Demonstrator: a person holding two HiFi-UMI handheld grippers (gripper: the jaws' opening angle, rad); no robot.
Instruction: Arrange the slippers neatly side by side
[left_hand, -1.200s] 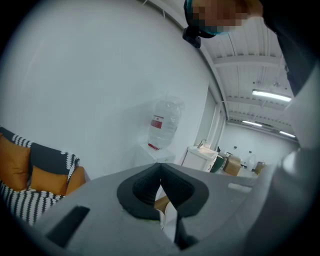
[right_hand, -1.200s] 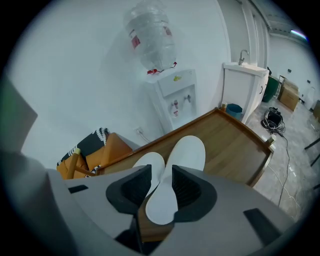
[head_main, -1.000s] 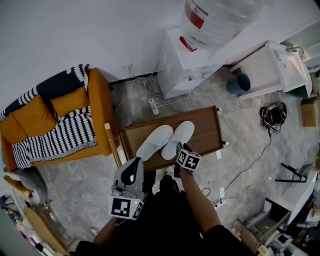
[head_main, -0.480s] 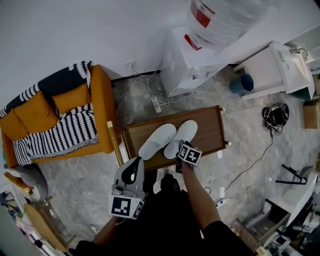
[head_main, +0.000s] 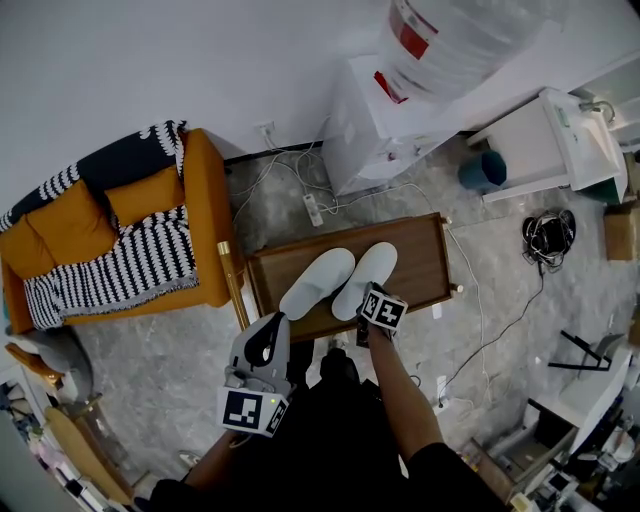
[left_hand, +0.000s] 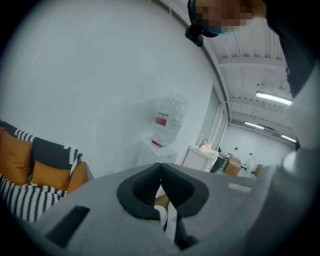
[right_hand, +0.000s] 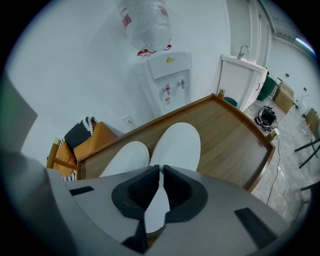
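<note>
Pinching the near, heel end of the right-hand white soft slipper (head_main: 368, 275), the right tool (head_main: 362, 306) had just been closing. In the right gripper view its dark pads (right_hand: 145, 192) were pressed onto a thin white edge of that slipper. The slipper lay flat on a low brown wooden desk (head_main: 420, 262), with its toe slanting toward the far right. Just to its left lay the left-hand white soft slipper (head_main: 318, 283), slanted much the same way and very close alongside. Whether the two touched could not be told. The left tool (head_main: 277, 322) hung just off the near left edge of the desk. Its jaws were pressed together on nothing, and it was apart from both slippers.

The step in hand looked like a grasp on the right-hand slipper for a final adjustment, since the pair already sat nearly side by side. The next move probably called for a small slide or turn of that heel. That would bring its side parallel with its mate and its toe level with the other toe. The slipper would then need to be let go gently, so that it stayed flat and did not nudge the left-hand slipper.
</note>
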